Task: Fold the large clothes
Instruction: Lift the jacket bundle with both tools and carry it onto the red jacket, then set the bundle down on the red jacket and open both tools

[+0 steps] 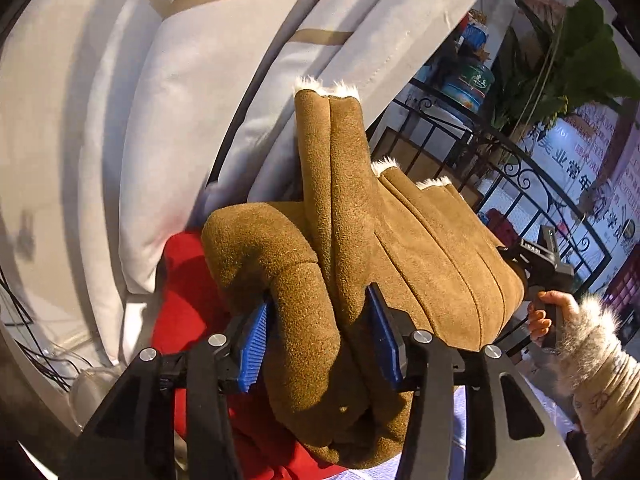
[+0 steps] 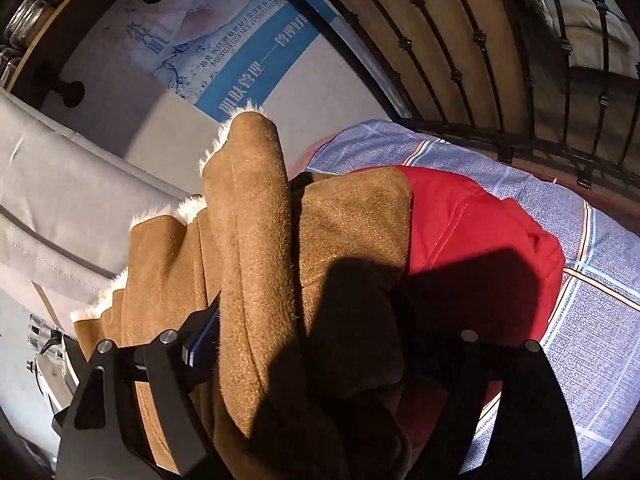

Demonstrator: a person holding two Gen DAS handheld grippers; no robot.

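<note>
A folded brown suede coat [image 1: 400, 240] with white fur lining lies bunched on a red garment [image 1: 180, 280]. One thick roll of it sits between the blue pads [image 1: 256, 340] of my left gripper [image 1: 320, 320], whose inner faces show mostly bare, so the jaws stand apart around the roll. In the right wrist view the same coat [image 2: 260, 260] fills the wide gap of my right gripper [image 2: 336, 332]. Its left pad [image 2: 204, 336] touches the cloth, while the right finger stands clear in shadow. A hand [image 1: 540, 316] with a fur cuff holds the right gripper's black body [image 1: 536, 260] behind the coat.
The red garment [image 2: 480, 220] rests on a blue checked bed sheet [image 2: 580, 320]. White cushions [image 1: 180, 120] rise behind on the left. A black iron railing [image 2: 480, 80] runs along the far side, with a green plant [image 1: 580, 60] and cans beyond. Cables [image 1: 24, 320] lie at the left edge.
</note>
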